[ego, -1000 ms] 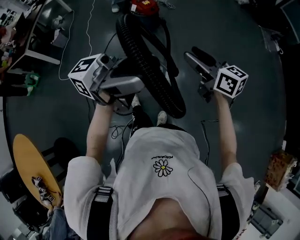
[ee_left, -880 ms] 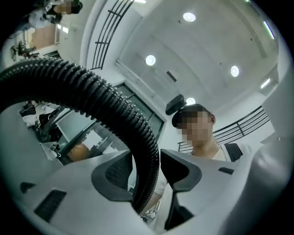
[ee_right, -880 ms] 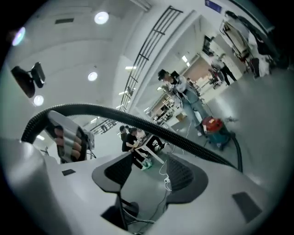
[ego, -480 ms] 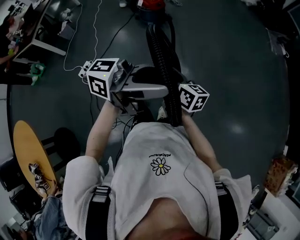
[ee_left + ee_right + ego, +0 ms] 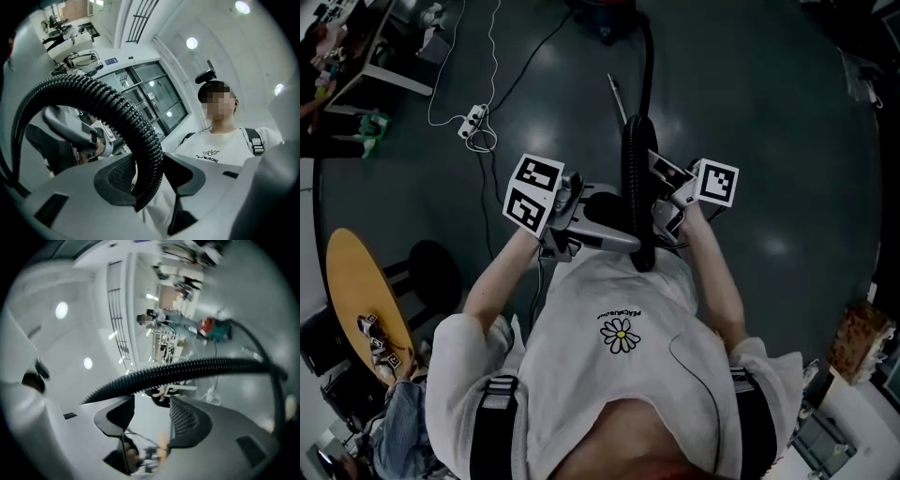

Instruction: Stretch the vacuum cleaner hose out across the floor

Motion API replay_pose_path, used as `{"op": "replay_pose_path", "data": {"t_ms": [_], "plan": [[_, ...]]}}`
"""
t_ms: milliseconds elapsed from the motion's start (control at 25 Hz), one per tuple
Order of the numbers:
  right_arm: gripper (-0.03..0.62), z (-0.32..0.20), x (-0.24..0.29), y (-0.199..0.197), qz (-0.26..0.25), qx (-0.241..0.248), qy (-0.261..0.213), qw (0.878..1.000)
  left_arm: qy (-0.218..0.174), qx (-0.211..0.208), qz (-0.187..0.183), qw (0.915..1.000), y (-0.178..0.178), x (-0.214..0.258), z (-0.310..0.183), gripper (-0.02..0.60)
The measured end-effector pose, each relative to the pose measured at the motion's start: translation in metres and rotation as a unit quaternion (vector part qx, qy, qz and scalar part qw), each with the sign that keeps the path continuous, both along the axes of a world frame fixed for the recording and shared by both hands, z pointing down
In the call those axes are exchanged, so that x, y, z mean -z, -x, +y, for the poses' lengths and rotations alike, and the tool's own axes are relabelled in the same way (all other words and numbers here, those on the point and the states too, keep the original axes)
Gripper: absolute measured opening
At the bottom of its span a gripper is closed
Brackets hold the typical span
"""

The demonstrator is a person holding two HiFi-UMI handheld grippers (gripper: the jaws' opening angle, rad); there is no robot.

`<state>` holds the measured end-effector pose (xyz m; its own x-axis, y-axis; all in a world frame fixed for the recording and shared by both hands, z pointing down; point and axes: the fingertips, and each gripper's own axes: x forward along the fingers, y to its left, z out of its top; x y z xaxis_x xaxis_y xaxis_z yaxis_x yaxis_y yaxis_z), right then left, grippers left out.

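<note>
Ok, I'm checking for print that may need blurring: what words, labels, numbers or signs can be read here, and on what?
"PE..MUSONE": under the daisy on the white T-shirt; the middle letters are unclear.
Marker cubes: square patterns only, no letters.
Blue wall sign: too small to read.

This looks to me like a lab or shared office workroom. Past my left tongs [image 5: 619, 225] a power strip [image 5: 472, 122] trails its cord over dark polished floor [image 5: 769, 112], with cluttered desks [image 5: 356, 56] further out that side. Back behind those tongs stands a small round wooden table [image 5: 361, 300]. Ahead of them my left gripper view shows glass partitions [image 5: 154, 93] and ceiling spotlights [image 5: 191, 43].
</note>
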<state>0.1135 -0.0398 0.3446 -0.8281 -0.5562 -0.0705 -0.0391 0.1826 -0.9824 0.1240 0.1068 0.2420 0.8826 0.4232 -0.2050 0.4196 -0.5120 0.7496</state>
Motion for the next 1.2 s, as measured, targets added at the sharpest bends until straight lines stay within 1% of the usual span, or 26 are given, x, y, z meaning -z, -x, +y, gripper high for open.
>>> {"op": "replay_pose_path", "data": {"t_ms": [40, 80, 120, 160, 240, 320, 440, 480, 600, 640, 680, 720, 800, 880, 920, 960, 1000, 1040, 1080, 1120, 1160, 1200], "plan": [[0.245, 0.014, 0.006, 0.0, -0.088, 0.026, 0.038, 0.995, 0.005, -0.006, 0.005, 1.0, 0.008, -0.002, 0.006, 0.19], [0.245, 0.027, 0.011, -0.002, -0.161, 0.044, 0.074, 0.983, 0.001, -0.014, 0.004, 0.9999, 0.014, -0.004, 0.014, 0.19], [0.245, 0.039, 0.014, -0.005, -0.204, 0.058, 0.101, 0.972, -0.009, -0.024, 0.0, 0.9997, 0.019, -0.006, 0.024, 0.189], [0.245, 0.051, 0.016, -0.006, -0.215, 0.068, 0.116, 0.967, -0.023, -0.035, -0.004, 0.9991, 0.022, -0.007, 0.035, 0.187], [0.245, 0.069, 0.02, 0.002, -0.181, 0.086, 0.124, 0.972, -0.061, -0.056, -0.023, 0.9963, 0.03, -0.014, 0.058, 0.186], [0.245, 0.085, 0.029, 0.019, -0.156, 0.102, 0.125, 0.974, -0.101, -0.076, -0.047, 0.9908, 0.038, -0.024, 0.083, 0.186], [0.246, 0.11, 0.032, 0.05, -0.112, 0.136, 0.128, 0.976, -0.14, -0.103, -0.071, 0.9821, 0.048, -0.04, 0.119, 0.186], [0.245, 0.116, 0.03, 0.058, -0.1, 0.145, 0.133, 0.975, -0.156, -0.111, -0.083, 0.9781, 0.051, -0.046, 0.128, 0.186], [0.245, 0.127, 0.024, 0.078, -0.09, 0.155, 0.154, 0.972, -0.203, -0.13, -0.124, 0.9627, 0.057, -0.07, 0.15, 0.186], [0.245, 0.13, 0.021, 0.082, -0.08, 0.156, 0.155, 0.972, -0.213, -0.13, -0.135, 0.9588, 0.059, -0.077, 0.155, 0.186], [0.245, 0.134, 0.019, 0.084, -0.067, 0.153, 0.151, 0.974, -0.216, -0.127, -0.145, 0.9573, 0.06, -0.084, 0.158, 0.186], [0.245, 0.136, 0.02, 0.086, -0.057, 0.147, 0.143, 0.977, -0.211, -0.118, -0.15, 0.9586, 0.061, -0.088, 0.161, 0.186], [0.245, 0.143, 0.026, 0.088, -0.051, 0.131, 0.116, 0.983, -0.183, -0.091, -0.152, 0.967, 0.063, -0.092, 0.164, 0.186], [0.245, 0.152, 0.042, 0.09, -0.053, 0.122, 0.069, 0.989, -0.148, -0.047, -0.14, 0.9779, 0.062, -0.091, 0.166, 0.186], [0.245, 0.158, 0.053, 0.09, -0.053, 0.119, 0.034, 0.991, -0.12, -0.014, -0.125, 0.9848, 0.06, -0.089, 0.165, 0.186], [0.245, 0.165, 0.064, 0.087, -0.053, 0.114, -0.005, 0.992, -0.08, 0.027, -0.101, 0.9913, 0.06, -0.086, 0.163, 0.187], [0.245, 0.173, 0.075, 0.082, -0.049, 0.106, -0.047, 0.992, -0.036, 0.072, -0.074, 0.994, 0.061, -0.084, 0.162, 0.187], [0.245, 0.186, 0.084, 0.076, -0.038, 0.098, -0.09, 0.99, -0.007, 0.123, -0.048, 0.9913, 0.062, -0.084, 0.166, 0.199], [0.245, 0.204, 0.091, 0.067, -0.017, 0.095, -0.13, 0.987, 0.0, 0.175, -0.029, 0.9842, 0.061, -0.084, 0.177, 0.201], [0.245, 0.23, 0.097, 0.056, 0.005, 0.097, -0.164, 0.982, -0.009, 0.221, -0.017, 0.9751, 0.055, -0.083, 0.196, 0.201], [0.245, 0.257, 0.105, 0.045, 0.017, 0.103, -0.188, 0.977, -0.018, 0.254, -0.01, 0.967, 0.047, -0.08, 0.219, 0.202], [0.245, 0.28, 0.113, 0.034, 0.014, 0.107, -0.206, 0.973, -0.015, 0.273, -0.003, 0.962, 0.04, -0.075, 0.238, 0.202]]}}
